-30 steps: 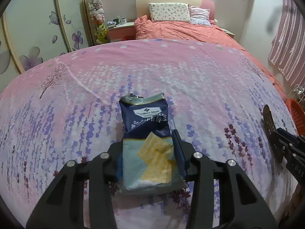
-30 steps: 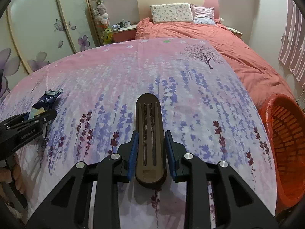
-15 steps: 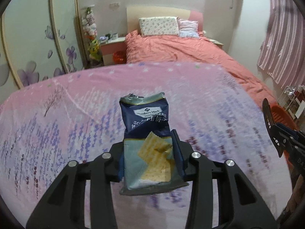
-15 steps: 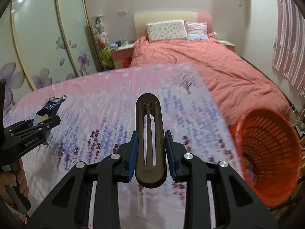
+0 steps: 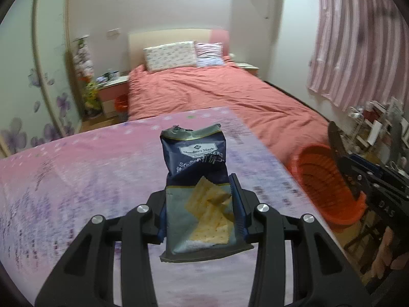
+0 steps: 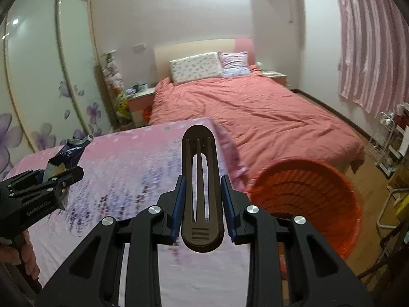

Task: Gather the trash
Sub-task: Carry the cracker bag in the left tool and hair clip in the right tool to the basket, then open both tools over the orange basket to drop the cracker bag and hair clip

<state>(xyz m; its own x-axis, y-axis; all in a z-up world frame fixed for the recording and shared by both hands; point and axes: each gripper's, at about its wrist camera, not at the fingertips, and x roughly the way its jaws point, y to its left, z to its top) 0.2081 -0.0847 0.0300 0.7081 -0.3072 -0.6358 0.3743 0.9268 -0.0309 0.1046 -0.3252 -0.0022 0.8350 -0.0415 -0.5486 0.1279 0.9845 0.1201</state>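
Note:
My left gripper (image 5: 200,204) is shut on a blue cracker bag (image 5: 195,163) with a torn top and holds it upright above the pink flowered bedspread (image 5: 76,179). The bag and left gripper also show at the left of the right wrist view (image 6: 64,158). My right gripper (image 6: 202,202) is shut on a dark brown slotted plastic piece (image 6: 200,179) that sticks up between its fingers. An orange basket (image 6: 311,194) stands on the floor to the right of the flowered surface; it also shows in the left wrist view (image 5: 322,179), with the right gripper (image 5: 342,163) in front of it.
A bed with a salmon cover (image 6: 255,112) and two pillows lies beyond. A nightstand (image 6: 140,99) and flowered wardrobe doors (image 6: 51,89) are at the left. A wire rack (image 6: 391,138) and striped curtains (image 6: 370,51) are at the right.
Both grippers have risen and swung right with their loads. The bag has left the bedspread. The orange basket has come into fuller view, nearer the right gripper.

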